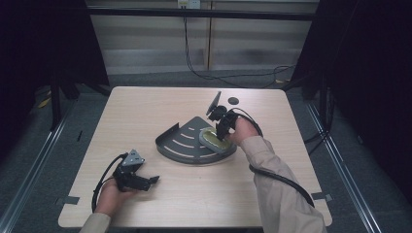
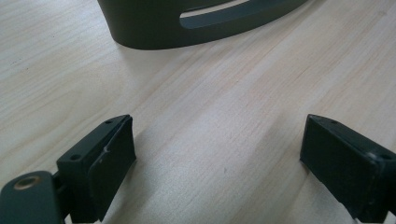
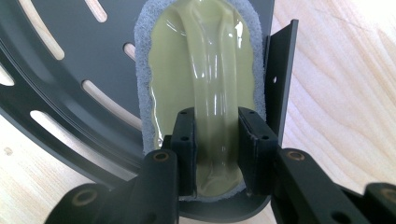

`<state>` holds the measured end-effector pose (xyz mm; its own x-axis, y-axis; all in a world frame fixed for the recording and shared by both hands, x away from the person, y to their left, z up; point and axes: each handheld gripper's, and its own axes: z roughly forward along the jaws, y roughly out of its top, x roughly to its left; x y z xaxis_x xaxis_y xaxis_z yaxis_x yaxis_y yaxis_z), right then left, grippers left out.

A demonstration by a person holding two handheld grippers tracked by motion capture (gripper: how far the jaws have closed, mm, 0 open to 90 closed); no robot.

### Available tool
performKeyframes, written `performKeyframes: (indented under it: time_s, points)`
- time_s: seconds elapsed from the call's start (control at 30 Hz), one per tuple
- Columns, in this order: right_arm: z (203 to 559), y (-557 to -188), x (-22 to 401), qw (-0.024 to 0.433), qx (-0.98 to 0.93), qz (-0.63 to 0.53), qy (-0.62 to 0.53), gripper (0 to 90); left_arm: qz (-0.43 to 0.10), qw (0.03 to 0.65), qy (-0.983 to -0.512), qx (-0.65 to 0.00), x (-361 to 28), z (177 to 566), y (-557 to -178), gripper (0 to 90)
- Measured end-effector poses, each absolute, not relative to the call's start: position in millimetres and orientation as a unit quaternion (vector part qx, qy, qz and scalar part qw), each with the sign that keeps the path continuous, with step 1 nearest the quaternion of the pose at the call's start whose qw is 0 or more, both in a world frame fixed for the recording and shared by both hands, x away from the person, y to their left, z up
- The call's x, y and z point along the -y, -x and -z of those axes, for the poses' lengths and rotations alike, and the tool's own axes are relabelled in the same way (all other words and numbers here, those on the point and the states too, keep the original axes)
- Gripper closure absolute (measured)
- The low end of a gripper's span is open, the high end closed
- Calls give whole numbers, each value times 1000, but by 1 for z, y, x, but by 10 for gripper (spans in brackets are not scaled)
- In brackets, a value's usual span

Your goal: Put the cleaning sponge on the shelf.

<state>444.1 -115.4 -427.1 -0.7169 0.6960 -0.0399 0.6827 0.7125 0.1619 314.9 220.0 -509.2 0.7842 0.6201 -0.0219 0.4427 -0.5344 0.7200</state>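
A dark grey quarter-round rack (image 1: pixel 182 145) with slots lies mid-table. On its right part rests an oval scrubber (image 1: pixel 214 139) with a grey pad (image 3: pixel 144 74) and a yellow-green plastic handle (image 3: pixel 212 84). My right gripper (image 3: pixel 215 154) points down at it, jaws shut on the handle's ridge, beside the rack's upright side wall (image 3: pixel 280 79). My right gripper (image 1: pixel 222 127) sits above the rack in the high view. My left gripper (image 1: pixel 145 182) lies low on the table at the front left, and its jaws stand open over bare wood (image 2: pixel 217 154), with the rack's curved wall (image 2: pixel 196 23) ahead.
The light wood table (image 1: pixel 145 111) has a small dark round mark (image 1: pixel 233 100) near its far right. A black cable (image 1: pixel 277 177) trails from the right gripper along the sleeve. Grey tape patches mark the front corners. Dark floor and rails surround the table.
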Motion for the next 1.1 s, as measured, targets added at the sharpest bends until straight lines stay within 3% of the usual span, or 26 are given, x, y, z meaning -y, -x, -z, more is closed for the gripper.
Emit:
performKeyframes:
  time_s: [0.67,1.1]
  points:
    - [427,-443,116,37,-922,-70,-380,681,-119,373,-868,-306,-220,509,-315,95]
    - [425,-444,118,46,-922,-72,-377,551,-119,372,-868,-305,-220,509,-315,95]
